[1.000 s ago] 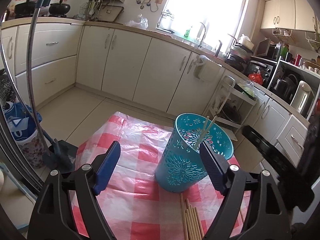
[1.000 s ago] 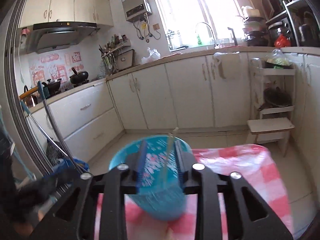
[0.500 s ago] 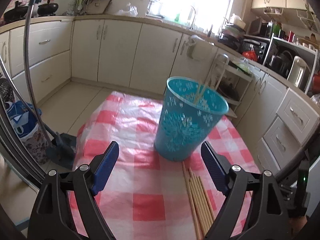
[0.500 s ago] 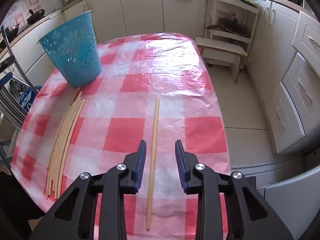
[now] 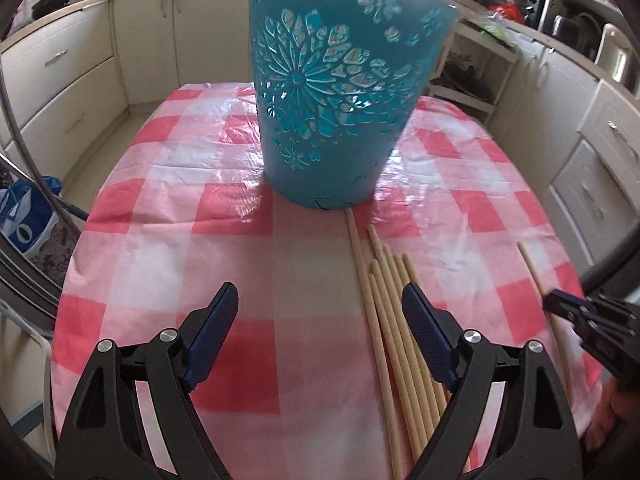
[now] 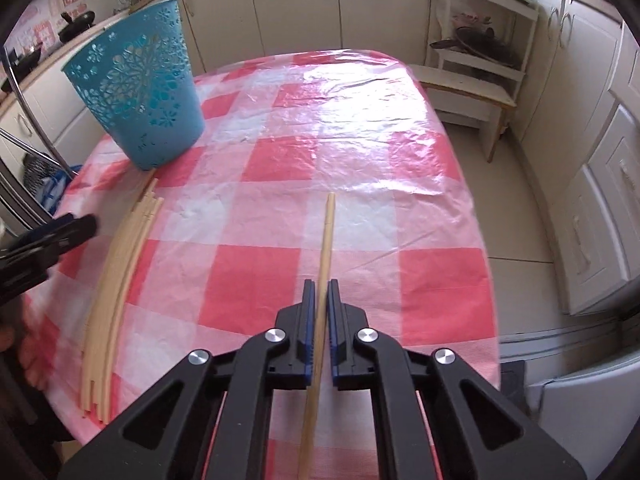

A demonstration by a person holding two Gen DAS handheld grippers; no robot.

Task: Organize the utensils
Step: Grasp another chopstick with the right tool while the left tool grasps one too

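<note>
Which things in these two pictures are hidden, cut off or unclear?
- Left wrist view: inside of the blue basket is hidden by its own wall.
- Left wrist view: near ends of the bundle of chopsticks are hidden behind the open left gripper.
- Right wrist view: the single chopstick, clamped in the right gripper, runs off the bottom edge.

A teal basket [image 5: 340,92] pierced with a flower cut-out pattern stands at the top of my left view, on a tablecloth [image 6: 360,160] checked in red, pink and white under a glossy clear film. Pale tan chopsticks [image 5: 396,320] lie lower right of centre there; a single chopstick [image 6: 326,240] of the same tan runs up the middle of my right view. My tongs are black with blue pads [image 6: 308,320]. Cream cabinets [image 6: 280,4] fill the background.
</note>
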